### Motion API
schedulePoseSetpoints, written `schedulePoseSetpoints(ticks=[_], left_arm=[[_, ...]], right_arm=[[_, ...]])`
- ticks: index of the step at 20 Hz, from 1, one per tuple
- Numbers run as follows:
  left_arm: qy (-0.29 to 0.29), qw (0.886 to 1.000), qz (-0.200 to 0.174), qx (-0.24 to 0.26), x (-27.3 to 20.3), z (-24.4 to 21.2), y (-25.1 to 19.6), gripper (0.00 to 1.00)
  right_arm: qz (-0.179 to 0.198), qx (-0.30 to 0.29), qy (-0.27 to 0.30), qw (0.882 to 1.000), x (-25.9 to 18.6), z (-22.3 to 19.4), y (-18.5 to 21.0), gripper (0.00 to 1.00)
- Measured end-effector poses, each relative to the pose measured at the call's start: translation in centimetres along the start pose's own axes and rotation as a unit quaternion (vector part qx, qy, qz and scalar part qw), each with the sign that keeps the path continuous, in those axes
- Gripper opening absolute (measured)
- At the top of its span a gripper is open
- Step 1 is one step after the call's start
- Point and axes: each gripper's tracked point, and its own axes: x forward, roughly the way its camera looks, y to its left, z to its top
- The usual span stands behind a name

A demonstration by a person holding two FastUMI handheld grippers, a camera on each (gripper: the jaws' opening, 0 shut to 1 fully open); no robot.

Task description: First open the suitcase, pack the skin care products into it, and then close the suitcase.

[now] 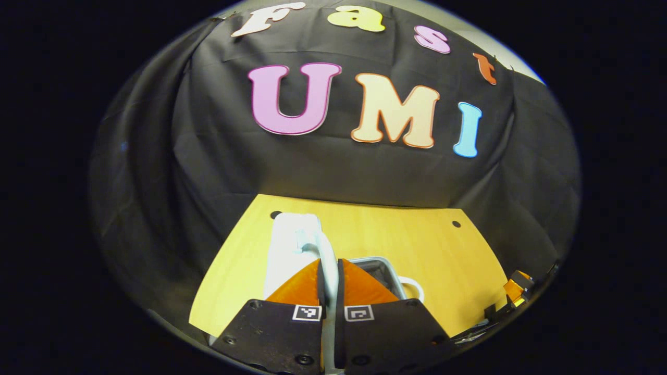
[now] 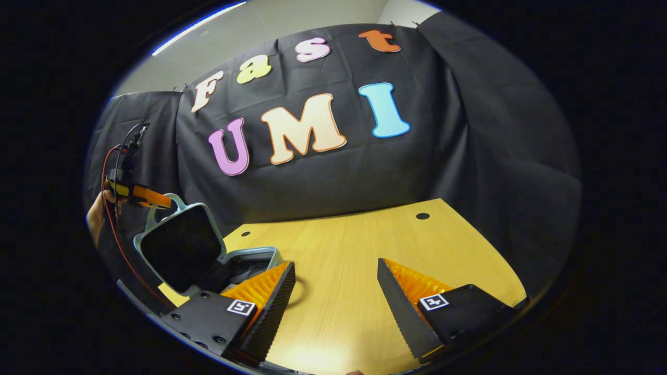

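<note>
Jaws on upright lid (image 2: pixel 180 247) handle (image 1: pixel 327 263).

The left gripper (image 1: pixel 328 284) has its two fingers pressed together on the suitcase lid's handle (image 1: pixel 325 255). Seen from the right gripper view, it is raised, with a hand (image 2: pixel 98 213) behind it. The right gripper (image 2: pixel 336 291) hangs with fingers spread wide, holding nothing.

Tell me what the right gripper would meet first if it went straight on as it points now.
Probably nothing near: between the right gripper fingers lies only bare table, then the black cloth wall. Depth is unclear.
</note>
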Motion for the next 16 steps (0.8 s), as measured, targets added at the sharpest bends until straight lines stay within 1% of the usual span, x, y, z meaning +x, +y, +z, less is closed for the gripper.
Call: schedulePoseSetpoints(ticks=[4,8,10,12,16], left_arm=[[-0.001,1.000,-0.027,-0.001,1.8,-1.0,-4.9,0.02],[-0.001,0.999,-0.038,0.006,3.4,-2.8,-8.8,0.01],[0.001,0.999,-0.048,0.007,4.2,-4.0,-10.8,0.02],[-0.002,0.999,-0.049,0.004,5.2,-4.9,-12.4,0.02],[0.010,0.998,-0.054,0.001,7.3,-7.8,-15.1,0.03]], right_arm=[[-0.010,-0.001,-0.007,1.000,-1.7,0.9,-3.1,0.98],[-0.018,-0.013,-0.014,1.000,-2.7,1.8,-5.9,0.98],[-0.021,-0.011,-0.018,1.000,-3.1,2.2,-6.8,0.98],[-0.023,-0.014,-0.019,0.999,-3.3,2.4,-7.6,0.98],[-0.024,-0.023,-0.019,0.999,-3.8,2.6,-8.5,0.98]])
